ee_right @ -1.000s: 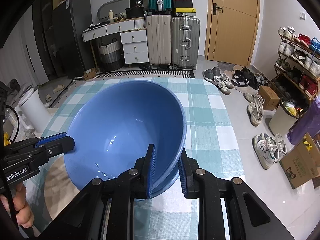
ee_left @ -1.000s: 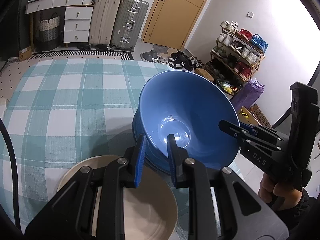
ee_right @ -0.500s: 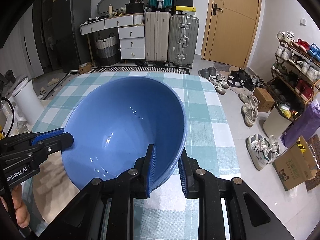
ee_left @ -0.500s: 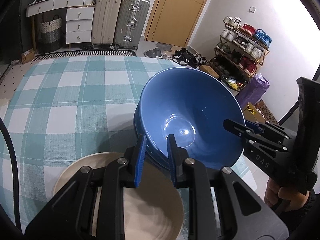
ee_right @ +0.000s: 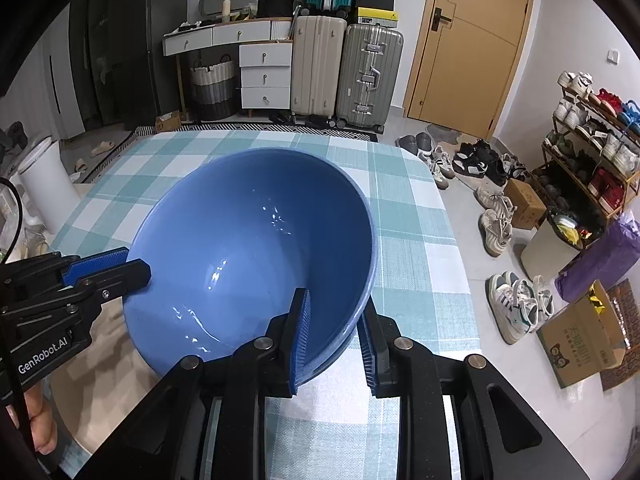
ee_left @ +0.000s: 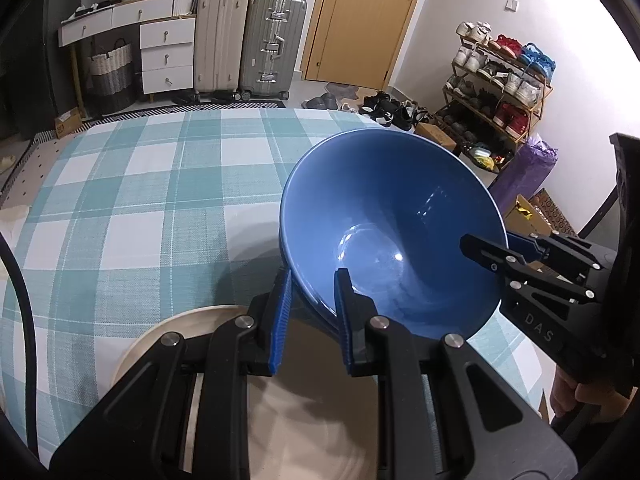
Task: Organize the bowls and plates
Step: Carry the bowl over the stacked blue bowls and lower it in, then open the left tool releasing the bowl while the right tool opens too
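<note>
A blue bowl (ee_left: 392,232) hangs tilted above the checked tablecloth (ee_left: 132,200), gripped at opposite sides of its rim by both tools; a second blue rim shows just under the top one, so it appears to be nested bowls, though how many cannot be told. In the left wrist view the left gripper (ee_left: 310,312) sits at 6 o'clock, its jaws nearly closed and clamped across the bowl's near edge, one blue pad inside the wall and the other outside. The right gripper (ee_left: 496,252) enters that same view from 3 o'clock and bites the bowl's rim on that side, with a hand (ee_left: 580,396) wrapped around its handle low at 4 o'clock. Beneath the left gripper, at 6 to 7 o'clock, lies a cream plate (ee_left: 168,328) on the cloth, partly hidden by the tool; the bowl's lower edge hangs just over its far rim, and whether they touch cannot be told. In the right wrist view the right gripper's own narrowly parted jaws pinch the bowl's rim at 5 to 6 o'clock, one pad inside, one outside. At 9 o'clock there, the left gripper holds the opposite edge. Beyond the table, at 12 o'clock, stand two suitcases (ee_right: 348,76) beside a white chest of drawers (ee_right: 266,76), with a wooden door (ee_right: 472,44) at 1 o'clock and a shoe rack (ee_right: 592,148) at 3 o'clock.
</note>
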`<action>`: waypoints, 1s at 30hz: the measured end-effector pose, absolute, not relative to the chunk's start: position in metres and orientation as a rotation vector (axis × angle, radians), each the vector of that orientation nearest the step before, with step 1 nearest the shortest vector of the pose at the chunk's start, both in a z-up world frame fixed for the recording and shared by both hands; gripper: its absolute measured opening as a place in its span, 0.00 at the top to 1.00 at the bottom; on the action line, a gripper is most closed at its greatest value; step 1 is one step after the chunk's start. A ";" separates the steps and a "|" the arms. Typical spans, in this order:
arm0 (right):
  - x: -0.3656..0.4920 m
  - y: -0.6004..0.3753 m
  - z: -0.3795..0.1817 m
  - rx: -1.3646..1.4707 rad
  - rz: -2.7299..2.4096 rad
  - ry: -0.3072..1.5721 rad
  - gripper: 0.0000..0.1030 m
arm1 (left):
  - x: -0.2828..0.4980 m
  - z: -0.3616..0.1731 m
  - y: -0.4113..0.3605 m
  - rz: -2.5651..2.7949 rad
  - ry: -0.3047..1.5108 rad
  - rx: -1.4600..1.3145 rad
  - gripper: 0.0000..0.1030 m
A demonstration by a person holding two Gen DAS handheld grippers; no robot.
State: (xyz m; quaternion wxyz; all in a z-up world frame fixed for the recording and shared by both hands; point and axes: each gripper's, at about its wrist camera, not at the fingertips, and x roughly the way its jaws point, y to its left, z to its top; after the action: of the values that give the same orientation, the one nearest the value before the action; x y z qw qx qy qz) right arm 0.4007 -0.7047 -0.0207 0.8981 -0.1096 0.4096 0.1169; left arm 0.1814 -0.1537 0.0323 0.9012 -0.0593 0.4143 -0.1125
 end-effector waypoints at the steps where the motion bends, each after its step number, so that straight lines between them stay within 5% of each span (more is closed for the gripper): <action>1: 0.401 -0.705 -0.022 -0.230 0.240 0.848 0.77 | 0.183 0.031 -0.154 -0.230 0.857 -0.119 0.83; 30: 0.402 -0.707 -0.030 -0.251 0.220 0.859 0.69 | 0.193 0.021 -0.156 -0.224 0.865 -0.104 0.83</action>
State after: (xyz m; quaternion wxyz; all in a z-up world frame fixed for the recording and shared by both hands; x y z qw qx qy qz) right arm 0.4023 -0.7068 -0.0305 0.8958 -0.1209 0.4142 0.1062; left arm 0.1926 -0.1557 0.0212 0.9006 -0.0503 0.4179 -0.1083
